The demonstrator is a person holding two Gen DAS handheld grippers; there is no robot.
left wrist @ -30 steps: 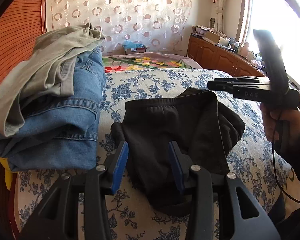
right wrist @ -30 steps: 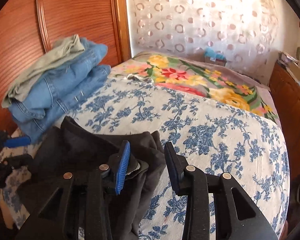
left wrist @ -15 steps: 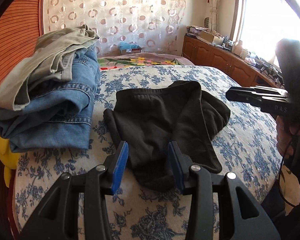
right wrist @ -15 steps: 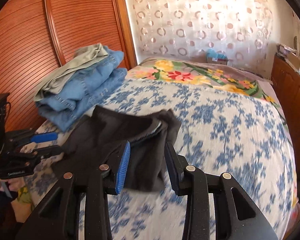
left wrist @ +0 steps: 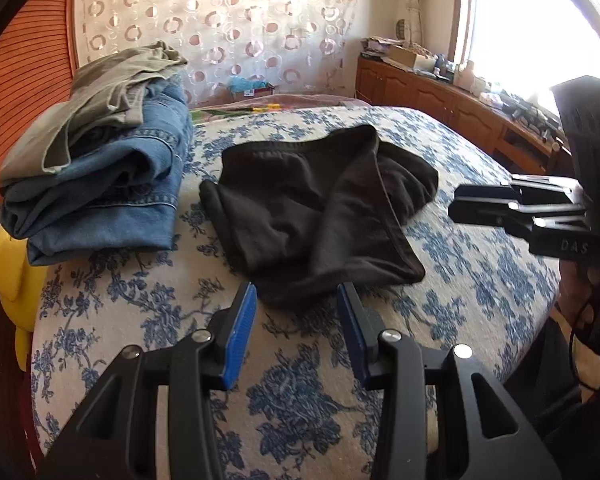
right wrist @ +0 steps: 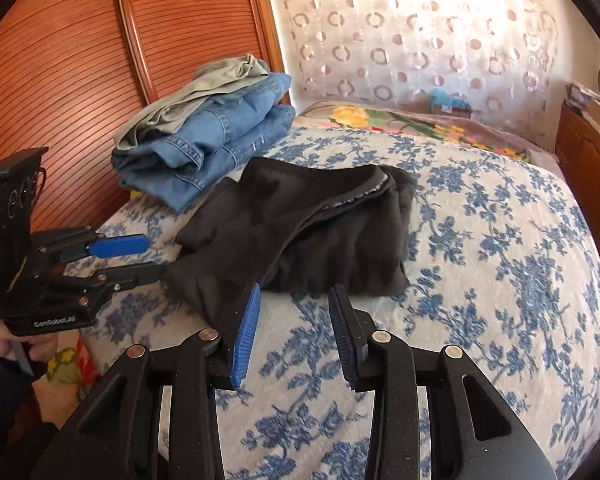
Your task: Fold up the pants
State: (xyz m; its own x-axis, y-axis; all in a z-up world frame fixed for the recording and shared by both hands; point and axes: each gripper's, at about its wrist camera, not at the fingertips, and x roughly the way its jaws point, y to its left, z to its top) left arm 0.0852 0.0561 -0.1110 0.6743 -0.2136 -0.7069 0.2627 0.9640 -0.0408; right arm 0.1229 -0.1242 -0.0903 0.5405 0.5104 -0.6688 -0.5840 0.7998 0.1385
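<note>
Black pants [left wrist: 316, 204] lie folded in a loose bundle on the blue-flowered bedspread [left wrist: 480, 280]; in the right wrist view the black pants [right wrist: 300, 232] show a folded flap on top. My left gripper [left wrist: 296, 320] hovers just short of the bundle's near edge, open, with only bedspread between its blue pads. My right gripper [right wrist: 294, 320] is also open with nothing in it; its left finger overlaps the cloth's near corner. The right gripper [left wrist: 456, 204] appears at the pants' right side, held by a hand. The left gripper [right wrist: 156, 256] sits at the pants' left edge.
A stack of blue jeans [left wrist: 112, 196] topped by olive trousers [left wrist: 112, 92] rests against the ribbed wooden headboard [right wrist: 80, 72]. A yellow object [left wrist: 12, 276] sits at the bed's left edge. A flowered blanket [right wrist: 420, 124] lies farther back, and wooden cabinets [left wrist: 440, 104] line the window wall.
Both grippers have drawn back from the black pants toward the bed's near edge. The pants stay lying on the bedspread, now beyond the fingertips instead of between them.
</note>
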